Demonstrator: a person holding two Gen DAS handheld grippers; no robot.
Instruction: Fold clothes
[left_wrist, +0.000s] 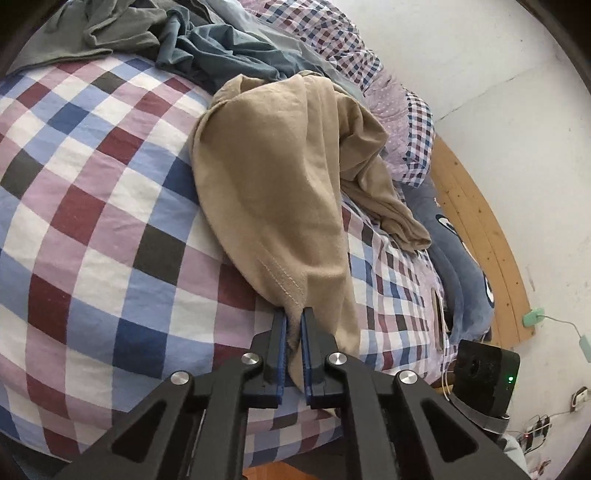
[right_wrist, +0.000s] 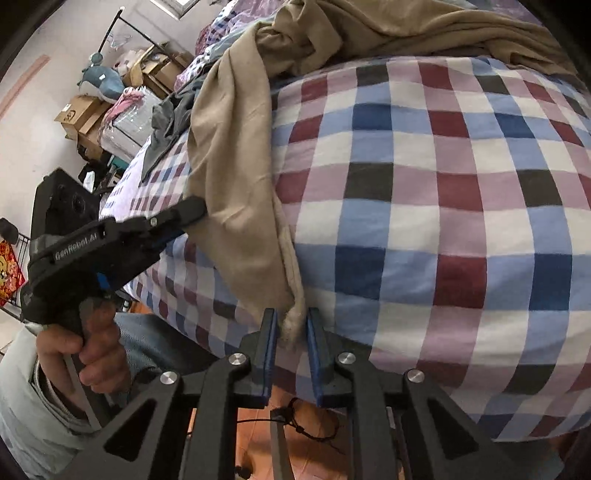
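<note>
A tan garment (left_wrist: 280, 177) lies crumpled across the checked bed cover (left_wrist: 92, 221), one end trailing to the near edge. In the left wrist view my left gripper (left_wrist: 294, 317) is shut on the garment's stitched hem, which runs down between the blue pads. In the right wrist view my right gripper (right_wrist: 291, 317) has a bunched corner of the tan garment (right_wrist: 236, 177) pinched between its pads at the bed's edge. The left gripper (right_wrist: 192, 214), held by a person's hand (right_wrist: 92, 347), grips the same cloth further left.
Grey and teal clothes (left_wrist: 192, 48) are heaped at the far side of the bed. A wooden bed frame (left_wrist: 480, 221) and a white wall (left_wrist: 498, 74) lie to the right. Cardboard boxes (right_wrist: 85, 114) and a plush toy (right_wrist: 103, 81) stand beyond the bed.
</note>
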